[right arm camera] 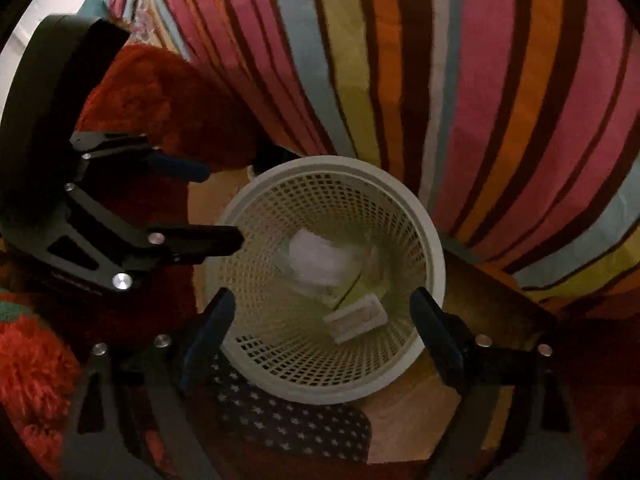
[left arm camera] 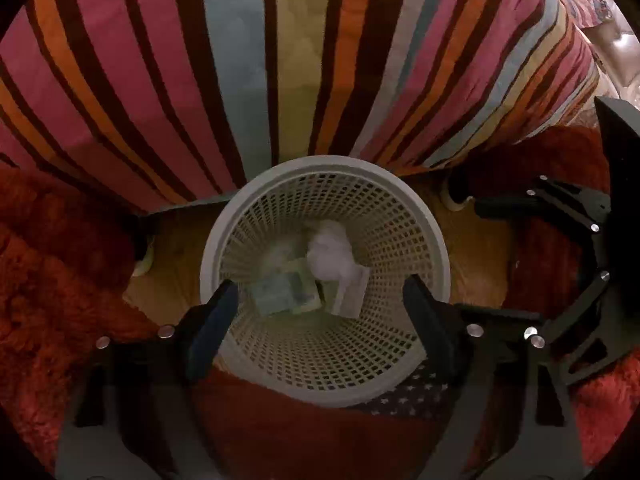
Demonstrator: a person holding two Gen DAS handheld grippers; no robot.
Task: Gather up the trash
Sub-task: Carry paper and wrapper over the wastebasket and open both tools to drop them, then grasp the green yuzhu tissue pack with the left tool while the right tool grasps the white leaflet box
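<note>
Two grippers hang above one white mesh basket [left arm camera: 324, 280] on the floor beside a striped bedspread [left arm camera: 256, 60].

From the left wrist, the left gripper [left arm camera: 320, 304] has its fingers spread wide with nothing between them, straddling the basket's mouth. At the bottom lie the trash pieces: a crumpled white tissue [left arm camera: 332, 252], a greenish packet [left arm camera: 286, 292] and a pale flat scrap [left arm camera: 352, 292] just beside it. All look light and soft; the tissue should crush under a pinch, so any raised fold will do. The right gripper [left arm camera: 468, 256] shows at the right, fingers apart and empty. A red shaggy rug [left arm camera: 52, 264] surrounds the basket.

From the right wrist, the right gripper [right arm camera: 322, 312] is likewise open and empty over the basket [right arm camera: 400, 208], where the tissue [right arm camera: 320, 256] and a small white box [right arm camera: 356, 318] rest. The left gripper [right arm camera: 222, 206] reaches in from the left, close to the rim. A star-patterned cloth [right arm camera: 292, 424] lies near the basket; the bedspread [right arm camera: 500, 100] crowds its far side.
</note>
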